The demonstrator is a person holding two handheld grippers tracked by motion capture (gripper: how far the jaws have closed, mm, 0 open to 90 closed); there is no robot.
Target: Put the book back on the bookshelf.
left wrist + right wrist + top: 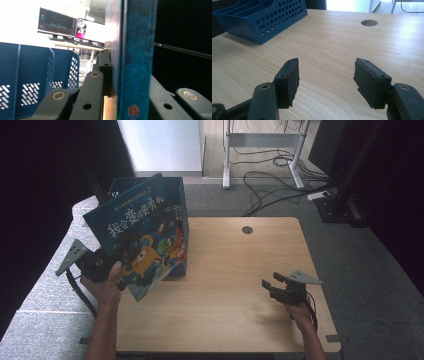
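1. Clamping the book (142,242) by its lower edge, the left gripper (107,265) holds it tilted, cover facing up, w/ jaws tight on both sides.
2. Blue file rack (177,195) sits just behind the book, partly hidden.
3. Right gripper (272,284): jaws apart, nothing btwn, low over the table (235,270), well apart from the book.

Daylight pours in from the far side of the table (240,270), blowing out the top of the high view, while both its upper corners fall black. In the left gripper view the book (132,62) looms close and soft, its cover catching glare; background washed out.
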